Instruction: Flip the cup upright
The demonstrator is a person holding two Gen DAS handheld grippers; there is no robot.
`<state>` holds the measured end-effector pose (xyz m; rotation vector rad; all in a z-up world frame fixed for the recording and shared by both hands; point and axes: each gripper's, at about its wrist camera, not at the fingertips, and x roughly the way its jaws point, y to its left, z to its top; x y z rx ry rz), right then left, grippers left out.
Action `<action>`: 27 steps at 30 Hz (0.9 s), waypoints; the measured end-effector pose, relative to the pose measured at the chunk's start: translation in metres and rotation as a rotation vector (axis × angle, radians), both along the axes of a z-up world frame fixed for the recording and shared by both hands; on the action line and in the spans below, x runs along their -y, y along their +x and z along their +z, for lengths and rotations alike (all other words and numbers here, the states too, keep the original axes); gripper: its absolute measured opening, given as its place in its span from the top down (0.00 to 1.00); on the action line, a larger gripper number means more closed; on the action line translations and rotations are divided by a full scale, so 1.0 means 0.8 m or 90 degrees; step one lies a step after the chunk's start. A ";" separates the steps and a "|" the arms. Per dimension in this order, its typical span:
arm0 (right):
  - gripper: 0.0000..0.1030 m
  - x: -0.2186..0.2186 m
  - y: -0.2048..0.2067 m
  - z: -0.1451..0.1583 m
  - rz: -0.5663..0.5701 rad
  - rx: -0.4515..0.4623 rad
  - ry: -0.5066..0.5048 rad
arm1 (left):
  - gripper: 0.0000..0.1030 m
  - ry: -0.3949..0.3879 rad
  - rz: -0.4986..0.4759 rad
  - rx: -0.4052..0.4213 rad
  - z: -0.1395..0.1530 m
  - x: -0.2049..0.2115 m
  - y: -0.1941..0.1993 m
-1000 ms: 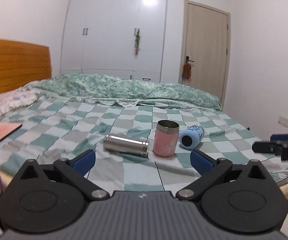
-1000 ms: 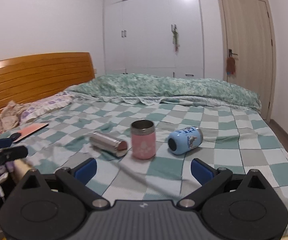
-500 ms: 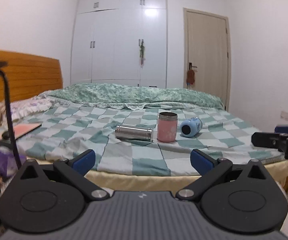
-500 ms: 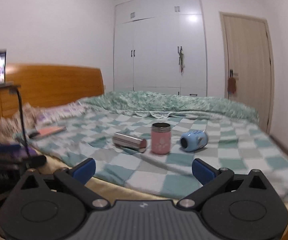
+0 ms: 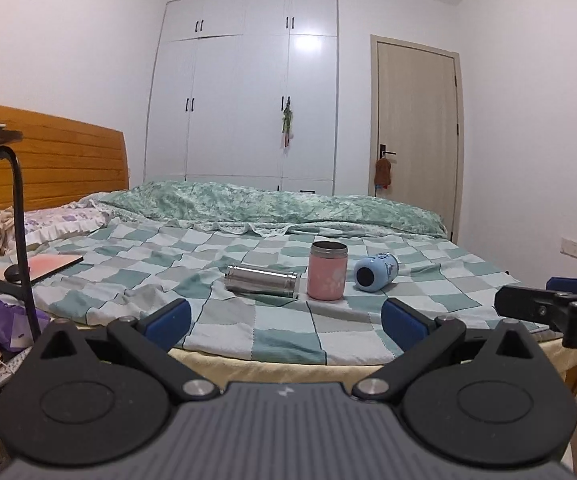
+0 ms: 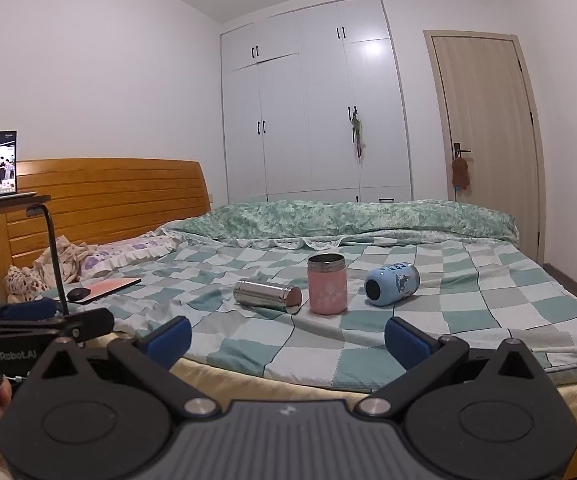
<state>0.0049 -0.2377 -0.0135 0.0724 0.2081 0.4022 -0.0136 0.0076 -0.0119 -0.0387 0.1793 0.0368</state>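
"GenRobot.AI" is printed on the left hand-held gripper (image 6: 36,326).

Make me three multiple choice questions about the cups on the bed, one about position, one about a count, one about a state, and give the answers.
1. Which cup sits between the other two?
A. silver cup
B. pink cup
C. blue cup

2. How many cups lie on their sides?
A. one
B. two
C. three

3. How are the two claws?
A. both open, empty
B. left shut on a cup
C. right shut on a cup

Answers:
1. B: the pink cup stands between the silver cup and blue cup on the bed.
2. B: silver and blue lie sideways; pink is upright.
3. A: the left claw and right claw are spread wide, off the bed.
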 end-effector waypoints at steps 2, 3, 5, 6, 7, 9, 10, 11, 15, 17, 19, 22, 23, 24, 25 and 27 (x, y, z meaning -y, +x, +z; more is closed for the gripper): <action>0.00 -0.001 0.000 -0.001 0.002 -0.001 -0.002 | 0.00 -0.007 0.004 -0.004 -0.001 -0.002 0.001; 0.00 -0.001 0.000 0.000 0.002 0.000 -0.003 | 0.00 -0.010 0.005 -0.006 -0.001 -0.003 0.002; 0.00 -0.003 -0.001 -0.001 0.005 0.002 -0.007 | 0.00 -0.015 0.010 -0.011 -0.001 -0.003 0.004; 0.00 -0.004 -0.002 -0.001 0.004 0.004 -0.010 | 0.00 -0.016 0.012 -0.011 -0.001 -0.003 0.004; 0.00 -0.005 -0.003 0.000 0.003 0.007 -0.011 | 0.00 -0.017 0.014 -0.009 0.000 -0.004 0.004; 0.00 -0.005 -0.004 0.000 0.003 0.009 -0.011 | 0.00 -0.015 0.015 -0.007 0.001 -0.004 0.003; 0.00 -0.005 -0.004 0.000 0.002 0.010 -0.011 | 0.00 -0.013 0.015 -0.005 0.001 -0.003 0.002; 0.00 -0.006 -0.003 0.000 0.003 0.009 -0.011 | 0.00 -0.011 0.013 -0.004 0.001 -0.002 0.002; 0.00 -0.007 -0.003 -0.001 0.004 0.007 -0.012 | 0.00 -0.009 0.010 -0.003 0.001 -0.003 0.002; 0.00 -0.007 -0.003 -0.001 0.003 0.006 -0.012 | 0.00 -0.009 0.010 -0.004 0.001 -0.003 0.002; 0.00 -0.007 -0.002 -0.001 0.004 0.004 -0.011 | 0.00 -0.010 0.010 -0.005 0.000 -0.003 0.001; 0.00 -0.008 -0.003 -0.002 0.004 0.006 -0.012 | 0.00 -0.009 0.011 -0.004 0.000 -0.003 0.001; 0.00 -0.008 -0.003 -0.002 0.003 0.006 -0.012 | 0.00 -0.009 0.011 -0.003 0.000 -0.003 0.001; 0.00 -0.009 -0.003 -0.002 0.002 0.008 -0.013 | 0.00 -0.009 0.011 -0.003 -0.001 -0.003 0.001; 0.00 -0.009 -0.003 -0.003 0.003 0.010 -0.013 | 0.00 -0.009 0.011 -0.003 0.000 -0.003 0.001; 0.00 -0.009 -0.004 -0.003 0.003 0.011 -0.014 | 0.00 -0.009 0.012 -0.003 0.000 -0.004 0.000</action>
